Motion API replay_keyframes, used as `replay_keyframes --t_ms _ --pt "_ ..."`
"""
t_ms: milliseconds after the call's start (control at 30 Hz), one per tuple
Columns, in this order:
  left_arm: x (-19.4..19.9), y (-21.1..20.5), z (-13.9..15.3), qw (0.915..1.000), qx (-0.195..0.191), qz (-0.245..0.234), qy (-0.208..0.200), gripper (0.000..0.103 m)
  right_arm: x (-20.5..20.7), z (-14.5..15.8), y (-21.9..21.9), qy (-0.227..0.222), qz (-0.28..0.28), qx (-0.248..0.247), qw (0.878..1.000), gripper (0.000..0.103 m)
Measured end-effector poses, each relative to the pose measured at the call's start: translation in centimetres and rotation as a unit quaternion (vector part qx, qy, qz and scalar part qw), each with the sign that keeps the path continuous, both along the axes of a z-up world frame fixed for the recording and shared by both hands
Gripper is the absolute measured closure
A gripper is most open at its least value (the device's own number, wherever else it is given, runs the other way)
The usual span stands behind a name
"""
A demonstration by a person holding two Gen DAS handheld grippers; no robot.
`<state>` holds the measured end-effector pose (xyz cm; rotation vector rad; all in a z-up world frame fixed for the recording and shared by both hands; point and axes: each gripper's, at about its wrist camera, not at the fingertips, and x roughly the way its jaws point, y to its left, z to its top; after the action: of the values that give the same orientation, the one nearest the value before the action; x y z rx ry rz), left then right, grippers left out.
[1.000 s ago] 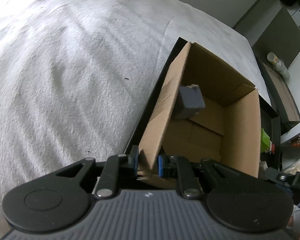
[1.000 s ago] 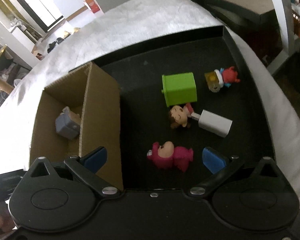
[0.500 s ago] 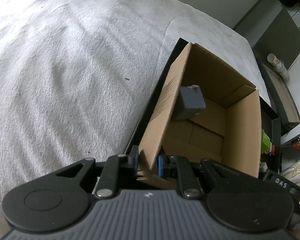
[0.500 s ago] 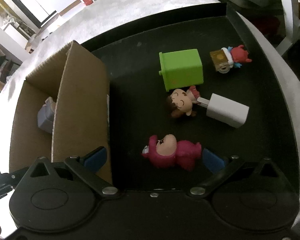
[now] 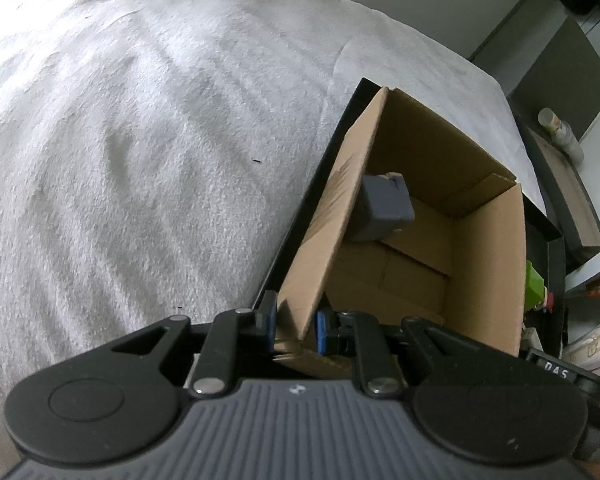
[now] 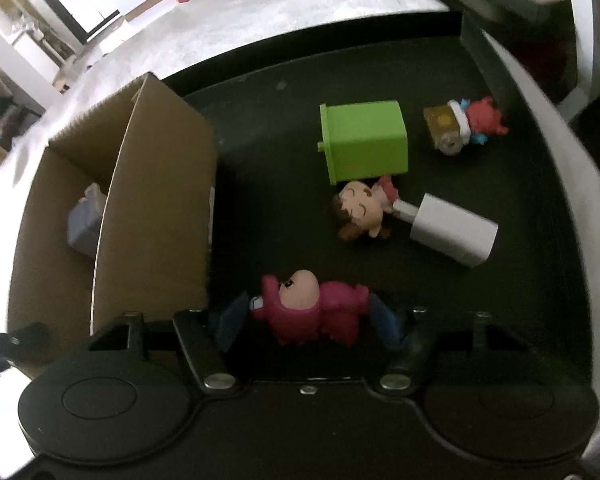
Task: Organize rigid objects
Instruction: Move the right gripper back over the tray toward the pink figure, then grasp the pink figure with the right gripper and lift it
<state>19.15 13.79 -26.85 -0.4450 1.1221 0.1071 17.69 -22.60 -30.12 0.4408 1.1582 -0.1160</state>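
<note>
My left gripper (image 5: 296, 326) is shut on the near end of the cardboard box's (image 5: 488, 264) left wall. A grey block toy (image 5: 384, 208) lies inside the box, also seen as the grey block toy (image 6: 82, 226). In the right wrist view the box (image 6: 156, 208) stands at the left of a black tray (image 6: 268, 120). My right gripper (image 6: 308, 318) points down over a pink figure (image 6: 316, 308) lying on the tray. Its jaws are closing, and the blue pads (image 6: 230, 320) meet the figure's two ends.
Further back on the tray lie a green cube (image 6: 364, 142), a brown-haired doll (image 6: 360, 212), a white block (image 6: 452, 232) and a small red figure (image 6: 466, 122). Grey cloth (image 5: 140, 140) covers the table left of the tray. Shelves and clutter stand beyond the right edge.
My right gripper sank toward the pink figure and its wide-open jaws drew in around it. The left gripper and the box stayed put.
</note>
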Motion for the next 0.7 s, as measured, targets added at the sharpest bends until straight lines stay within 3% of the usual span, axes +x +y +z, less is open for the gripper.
replay_keyframes --t_ms 67,100,133,267,367,433,500,700 --pt "0.0 0.0 0.1 1.0000 0.002 -0.001 -0.001 0.085 -0.2 0.3 -0.1 -0.002 0.004 0.001 1.000 0.048" --pt "0.0 -0.1 0.1 1.0000 0.003 -0.002 -0.002 0.085 -0.3 0.6 -0.2 -0.003 0.004 0.000 1.000 0.062" --pt "0.1 -0.1 0.1 1.0000 0.003 -0.001 -0.002 0.085 -0.2 0.7 -0.4 -0.001 0.006 0.003 1.000 0.065" --pt "-0.1 -0.1 0.1 1.0000 -0.001 0.001 -0.001 0.085 -0.5 0.6 -0.5 0.006 0.004 0.001 1.000 0.066" --pt "-0.2 -0.2 0.1 1.0000 -0.001 -0.002 -0.003 0.085 -0.4 0.6 -0.9 0.016 -0.006 0.009 1.000 0.053" --pt "-0.3 -0.3 0.2 1.0000 -0.001 -0.002 -0.002 0.085 -0.2 0.8 -1.1 0.012 -0.012 0.008 1.000 0.028" --pt "-0.4 -0.3 0.2 1.0000 -0.002 -0.002 -0.002 0.085 -0.2 0.9 -0.9 0.007 -0.017 -0.007 1.000 0.022" --pt "-0.4 -0.1 0.1 1.0000 -0.006 -0.001 -0.001 0.085 0.8 -0.1 -0.8 0.021 -0.021 -0.018 0.999 0.021"
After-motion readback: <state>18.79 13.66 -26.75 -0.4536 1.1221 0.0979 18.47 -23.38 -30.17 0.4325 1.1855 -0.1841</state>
